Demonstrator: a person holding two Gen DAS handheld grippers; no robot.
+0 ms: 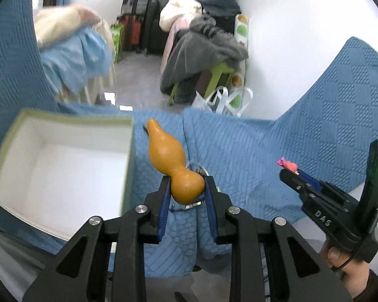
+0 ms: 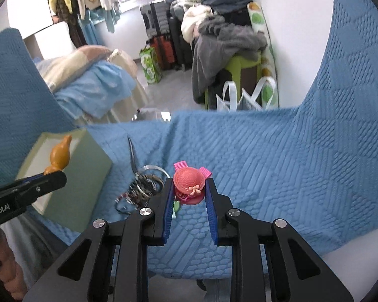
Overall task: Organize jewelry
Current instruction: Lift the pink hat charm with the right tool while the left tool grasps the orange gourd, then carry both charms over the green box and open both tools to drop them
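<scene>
In the left wrist view, your left gripper [image 1: 186, 188] is pinching the orange gourd charm [image 1: 170, 158] by its round lower bulb, the blue pads pressed on either side. Its long axis runs from low centre up and left, the narrow neck tip pointing at the top edge of the blue quilted cover [image 1: 264, 151]. It looks hard, smooth and light, so expect it to pivot or slip on that curved bulb; a hold at the waist between the two swellings would probably sit more securely. A metal ring and clasp [image 1: 192, 205] show under the bulb, likely free to swing. The open box [image 1: 63, 166], white inside, sits at left, just beside the gourd. At right you see your right gripper [image 1: 288, 170] from the side, with something pink at its tip

In the right wrist view, your right gripper [image 2: 189, 191] is clamped on the pink hat-shaped clip [image 2: 189, 180], the domed crown facing the camera and the small bow low on its front. The magenta clip tabs stick out toward the upper left and upper right, so its long axis lies across the frame. It seems light, with small trim that could snap; hold the crown's sides, not the bow. A tangle of bangles and chains [image 2: 143, 188] lies on the cover, left of centre, between the clip and the box [image 2: 83, 176]. Your left gripper [image 2: 46, 176] with the gourd [image 2: 60, 154] is at far left
</scene>
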